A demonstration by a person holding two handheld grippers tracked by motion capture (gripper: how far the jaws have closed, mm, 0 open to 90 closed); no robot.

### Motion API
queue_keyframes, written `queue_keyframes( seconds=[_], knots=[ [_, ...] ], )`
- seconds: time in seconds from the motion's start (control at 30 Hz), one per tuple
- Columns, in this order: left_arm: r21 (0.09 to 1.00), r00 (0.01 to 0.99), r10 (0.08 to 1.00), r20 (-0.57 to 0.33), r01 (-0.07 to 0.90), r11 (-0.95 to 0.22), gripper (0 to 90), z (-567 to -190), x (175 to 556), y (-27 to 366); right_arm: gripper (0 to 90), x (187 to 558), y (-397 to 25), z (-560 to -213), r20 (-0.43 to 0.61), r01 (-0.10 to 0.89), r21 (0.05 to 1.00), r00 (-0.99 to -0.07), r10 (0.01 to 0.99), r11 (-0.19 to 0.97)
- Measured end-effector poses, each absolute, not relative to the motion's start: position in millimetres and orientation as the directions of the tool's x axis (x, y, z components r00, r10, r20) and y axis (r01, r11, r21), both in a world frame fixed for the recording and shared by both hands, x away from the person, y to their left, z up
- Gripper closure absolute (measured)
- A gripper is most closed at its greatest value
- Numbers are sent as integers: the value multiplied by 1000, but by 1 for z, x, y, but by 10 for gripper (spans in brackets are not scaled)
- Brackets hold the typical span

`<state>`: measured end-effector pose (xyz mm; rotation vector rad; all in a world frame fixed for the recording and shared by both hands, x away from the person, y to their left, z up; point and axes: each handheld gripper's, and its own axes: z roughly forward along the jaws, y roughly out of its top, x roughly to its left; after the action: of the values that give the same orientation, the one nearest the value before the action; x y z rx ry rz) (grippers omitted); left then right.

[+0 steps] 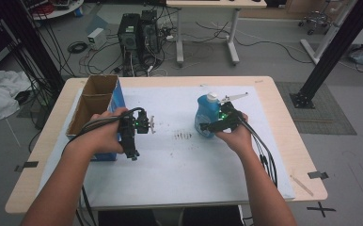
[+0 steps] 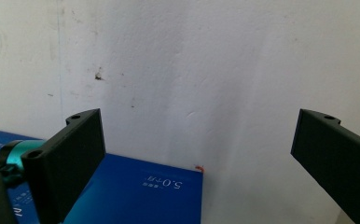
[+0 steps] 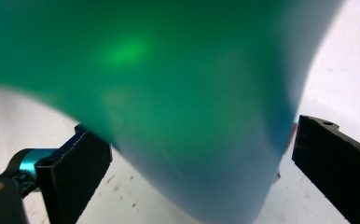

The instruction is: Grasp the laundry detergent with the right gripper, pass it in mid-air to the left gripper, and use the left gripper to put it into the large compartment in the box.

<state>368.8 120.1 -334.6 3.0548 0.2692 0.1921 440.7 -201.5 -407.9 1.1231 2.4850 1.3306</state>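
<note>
High view: blue bottle (image 1: 207, 115) upright on the white sheet (image 1: 179, 160), right of middle, with the right gripper (image 1: 216, 123) up against its near side, and the left gripper (image 1: 147, 124) just beside the open blue box (image 1: 97, 101). Left gripper view: jaws wide apart over bare sheet (image 2: 206, 70), nothing between, box corner (image 2: 141, 191) below. Right gripper view: jaws apart either side of the bottle (image 3: 169, 93), blurred and close, not yet clamped.

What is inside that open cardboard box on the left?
The cardboard box shows brown inner walls and a divider; no contents are visible. Its floor is hidden, and the left hand covers the near end.
</note>
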Motion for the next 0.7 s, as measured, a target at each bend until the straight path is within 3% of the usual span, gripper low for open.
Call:
queue_keyframes(
  seconds=[0.37,0.4,0.7],
  knots=[
    [75,977,180,113,173,-982,29,-337,369,123,70,438,-199,-411,212,527,802,-693,689,283],
    [78,977,182,111,174,-982,29,-338,369,123,133,436,-199,-412,207,512,818,-689,695,264],
    [75,978,179,109,172,-982,29,-339,370,123,133,434,-195,-417,174,492,831,-673,719,259]
  ],
)
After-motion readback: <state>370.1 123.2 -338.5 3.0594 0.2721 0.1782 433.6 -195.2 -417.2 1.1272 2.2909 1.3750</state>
